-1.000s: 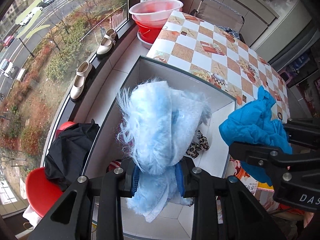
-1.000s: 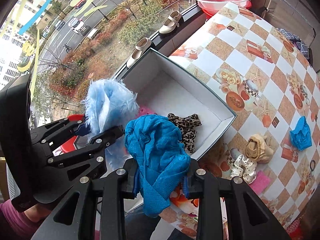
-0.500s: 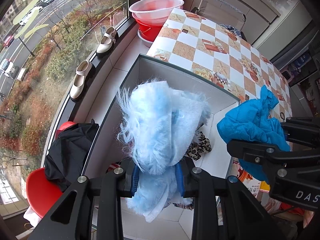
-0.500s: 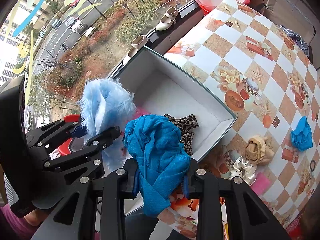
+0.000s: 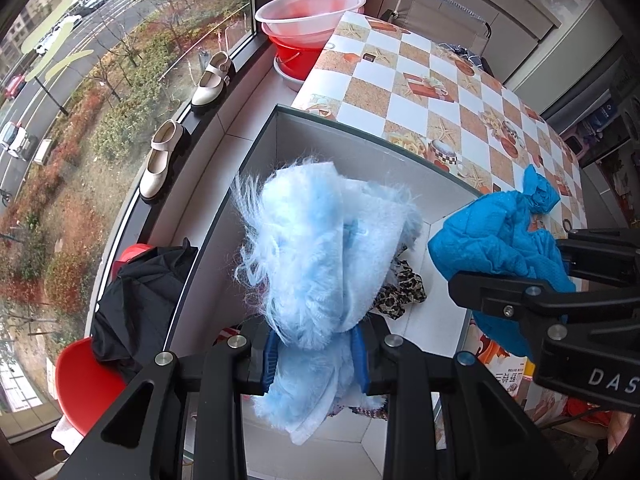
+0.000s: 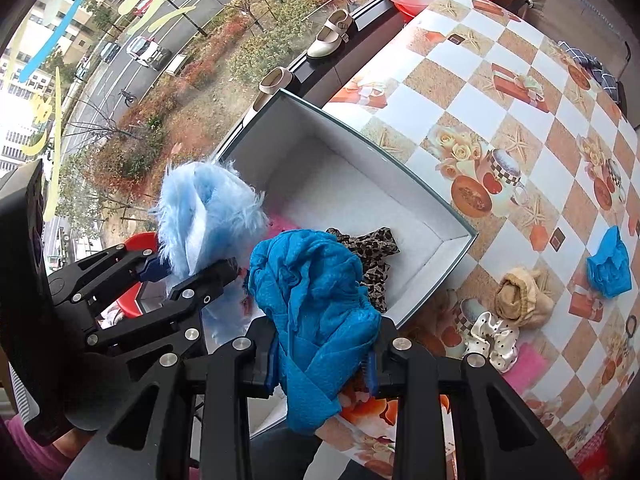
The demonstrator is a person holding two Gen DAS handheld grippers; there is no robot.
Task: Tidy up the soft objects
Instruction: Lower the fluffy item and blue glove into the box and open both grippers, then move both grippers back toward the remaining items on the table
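My left gripper (image 5: 316,354) is shut on a fluffy light-blue cloth (image 5: 320,252), held above the open white box (image 5: 360,136). The same cloth (image 6: 208,216) and left gripper (image 6: 188,270) show at the left of the right wrist view. My right gripper (image 6: 322,364) is shut on a bright blue mesh cloth (image 6: 316,292) over the box's near corner (image 6: 460,236); that cloth (image 5: 500,248) hangs beside the fluffy one. A leopard-print piece (image 6: 372,248) lies inside the box.
On the checkered tablecloth (image 6: 500,120) to the right lie another blue cloth (image 6: 608,264), a beige item (image 6: 520,298), a white satin scrunchie (image 6: 492,340) and a pink piece (image 6: 524,368). Shoes (image 5: 208,84) stand on the window sill. Red and pink basins (image 5: 312,12) sit at the back.
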